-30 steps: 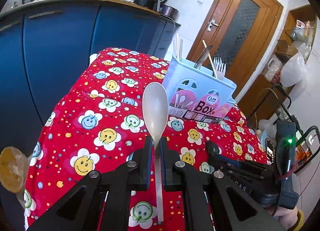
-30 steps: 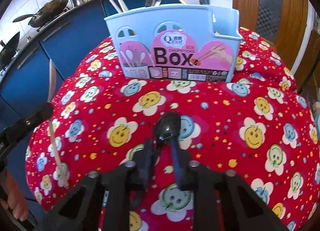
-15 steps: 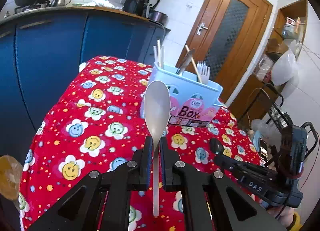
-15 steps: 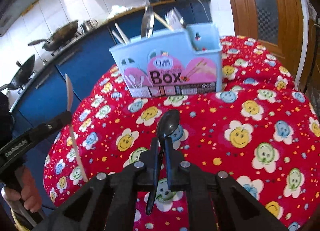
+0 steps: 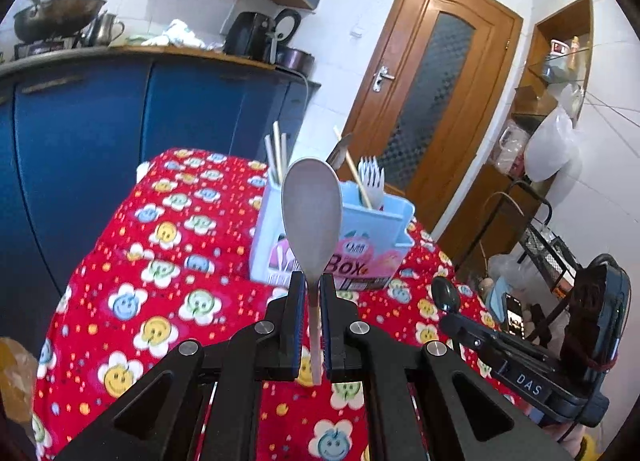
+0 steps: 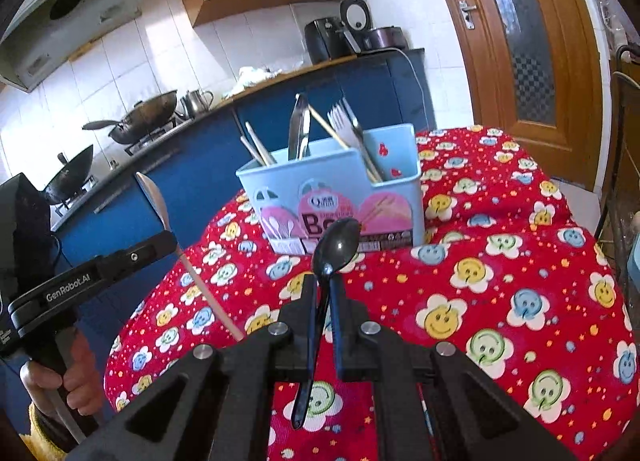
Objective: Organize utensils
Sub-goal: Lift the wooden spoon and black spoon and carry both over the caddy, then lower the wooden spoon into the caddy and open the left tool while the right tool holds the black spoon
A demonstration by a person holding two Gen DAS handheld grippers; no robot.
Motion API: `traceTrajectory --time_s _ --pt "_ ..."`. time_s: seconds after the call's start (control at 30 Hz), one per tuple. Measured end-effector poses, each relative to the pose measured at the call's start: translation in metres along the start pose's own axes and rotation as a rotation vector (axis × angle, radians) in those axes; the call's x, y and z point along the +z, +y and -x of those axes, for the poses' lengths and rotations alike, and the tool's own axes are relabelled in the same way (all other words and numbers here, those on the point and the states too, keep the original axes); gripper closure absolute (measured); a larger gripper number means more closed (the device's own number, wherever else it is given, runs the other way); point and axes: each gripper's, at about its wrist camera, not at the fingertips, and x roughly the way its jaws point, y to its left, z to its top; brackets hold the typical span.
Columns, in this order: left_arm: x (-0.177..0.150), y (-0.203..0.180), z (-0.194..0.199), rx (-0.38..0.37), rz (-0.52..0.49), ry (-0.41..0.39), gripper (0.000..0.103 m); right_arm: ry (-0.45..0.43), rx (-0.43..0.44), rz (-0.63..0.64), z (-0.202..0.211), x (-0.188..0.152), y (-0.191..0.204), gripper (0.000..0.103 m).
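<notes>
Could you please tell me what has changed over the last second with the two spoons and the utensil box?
Both grippers rose off the tablecloth. The right gripper closed on the black spoon. The left gripper kept holding the pale spoon. The utensil box stayed put.

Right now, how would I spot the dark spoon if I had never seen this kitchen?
Find the table under the red smiley-flower cloth, where a pale blue utensil box stands. In front of it, the right gripper holds the black spoon bowl-up between its jaws. It is small, glossy and black, while the other spoon is pale and larger.
</notes>
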Motion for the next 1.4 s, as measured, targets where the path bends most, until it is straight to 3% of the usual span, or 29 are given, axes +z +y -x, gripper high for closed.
traceTrajectory --time_s 0.37,0.83,1.07,1.4 --pt "0.048 -0.022 -0.005 0.026 -0.065 -0.097 0.096 -0.049 0.005 -0.021 0.004 0.011 -0.018 0.095" --pt "0.116 -0.029 -0.021 0.133 -0.123 -0.226 0.096 -0.063 -0.001 -0.028 0.0 0.016 -0.036 0.095" --pt "0.118 -0.018 -0.046 0.157 -0.114 -0.235 0.096 -0.072 -0.008 -0.027 -0.003 0.018 -0.042 0.095" --pt "0.096 -0.008 -0.078 0.14 -0.094 -0.196 0.096 -0.103 -0.013 0.0 -0.012 0.034 -0.046 0.095"
